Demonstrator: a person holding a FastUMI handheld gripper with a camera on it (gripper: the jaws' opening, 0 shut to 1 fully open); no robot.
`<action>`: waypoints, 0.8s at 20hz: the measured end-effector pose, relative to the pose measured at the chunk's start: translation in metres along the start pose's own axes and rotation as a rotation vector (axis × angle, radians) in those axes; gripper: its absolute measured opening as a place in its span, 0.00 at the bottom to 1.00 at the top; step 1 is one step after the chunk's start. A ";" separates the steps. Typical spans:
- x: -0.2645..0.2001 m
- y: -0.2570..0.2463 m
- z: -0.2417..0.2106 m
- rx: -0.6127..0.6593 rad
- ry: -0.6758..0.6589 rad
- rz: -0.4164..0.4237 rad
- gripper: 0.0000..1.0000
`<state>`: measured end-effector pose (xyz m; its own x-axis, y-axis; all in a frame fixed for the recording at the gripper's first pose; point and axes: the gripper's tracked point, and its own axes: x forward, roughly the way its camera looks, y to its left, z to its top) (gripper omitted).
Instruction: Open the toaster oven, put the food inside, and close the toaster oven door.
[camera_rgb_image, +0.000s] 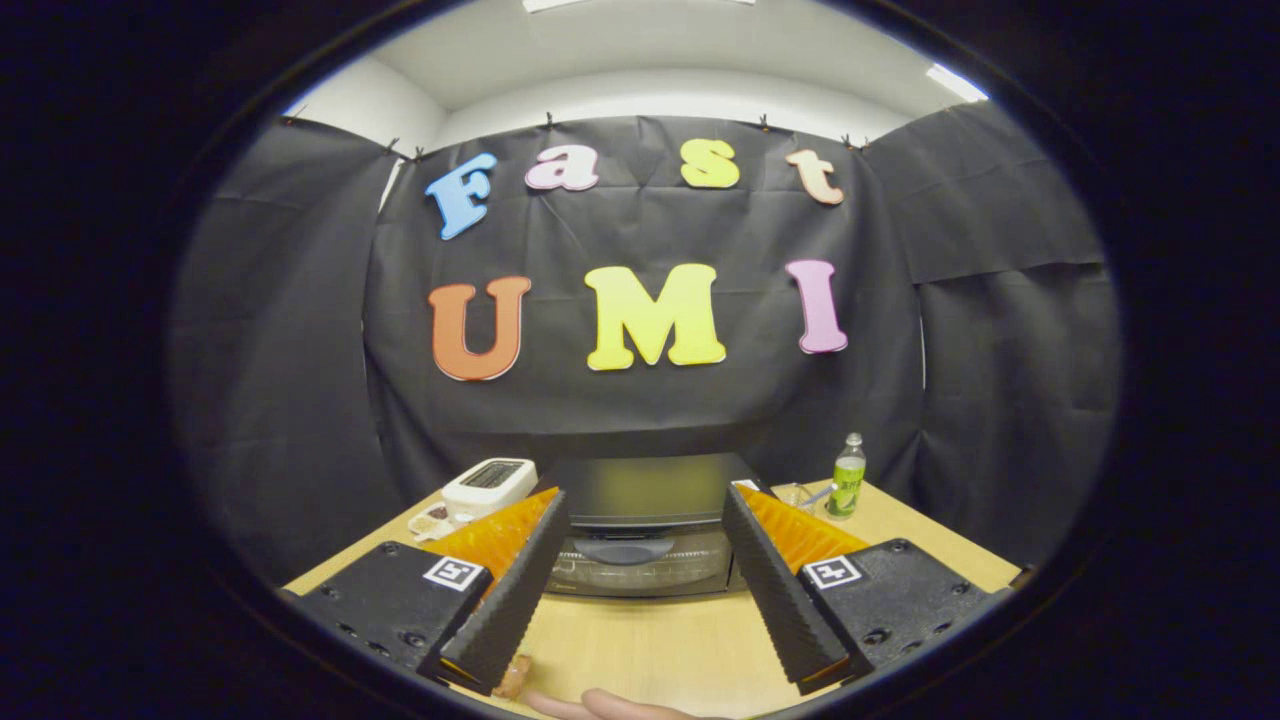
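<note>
A black toaster oven (640, 525) stands on the wooden table (650, 640), straight beyond my fingers, its glass door shut and its handle (625, 550) across the top of the door. My gripper (640, 590) is open, held above the table in front of the oven, with nothing between the fingers. A small brown piece of food (515, 678) lies on the table just beside the left fingertip, partly hidden by it. A person's hand (600, 706) rests on the table close to the food.
A white toaster (490, 484) stands to the left of the oven, with a small dish of bits (432, 520) in front of it. To the right of the oven are a green-labelled bottle (848, 478) and a glass (795, 495). Black cloth walls enclose the table.
</note>
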<state>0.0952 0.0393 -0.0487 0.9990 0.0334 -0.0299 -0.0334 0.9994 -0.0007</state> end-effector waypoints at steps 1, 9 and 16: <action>0.011 0.000 -0.006 -0.010 0.001 -0.002 1.00; 0.080 0.013 -0.055 0.007 0.077 0.019 1.00; 0.125 0.018 -0.098 0.004 0.136 0.012 1.00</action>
<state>0.2164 0.0610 -0.1503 0.9852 0.0451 -0.1654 -0.0450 0.9990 0.0044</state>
